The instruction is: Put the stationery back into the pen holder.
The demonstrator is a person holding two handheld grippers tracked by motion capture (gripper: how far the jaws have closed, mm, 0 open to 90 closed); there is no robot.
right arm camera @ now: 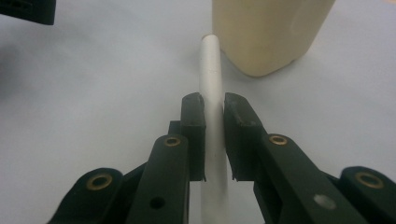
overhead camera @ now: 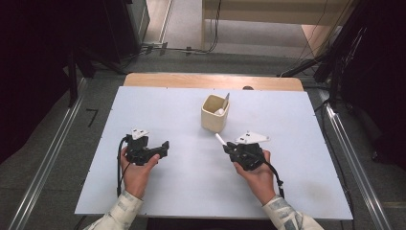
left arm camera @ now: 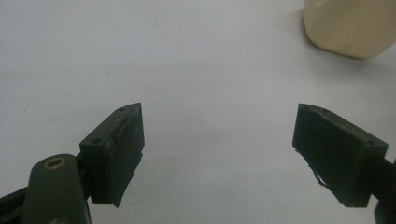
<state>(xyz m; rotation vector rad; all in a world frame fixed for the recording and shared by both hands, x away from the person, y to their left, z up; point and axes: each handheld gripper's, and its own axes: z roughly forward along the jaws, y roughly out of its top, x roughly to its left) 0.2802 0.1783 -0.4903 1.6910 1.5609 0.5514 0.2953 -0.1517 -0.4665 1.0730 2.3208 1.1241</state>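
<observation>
**Stick aimed at the cup**

The right gripper (right arm camera: 214, 119) has its jaws clamped on a white stick (right arm camera: 211, 79), whose long axis points straight ahead at the cream cup (overhead camera: 214, 114) just beyond its tip. The left gripper (left arm camera: 217, 149), jaws wide apart and empty, rests farther off on the desk (overhead camera: 158, 191).

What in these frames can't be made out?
- White stick: near end hidden between the right gripper fingers, right gripper view.
- Cream cup: contents too small to identify, high view; top cut off by the frame edge in both gripper views.
</observation>
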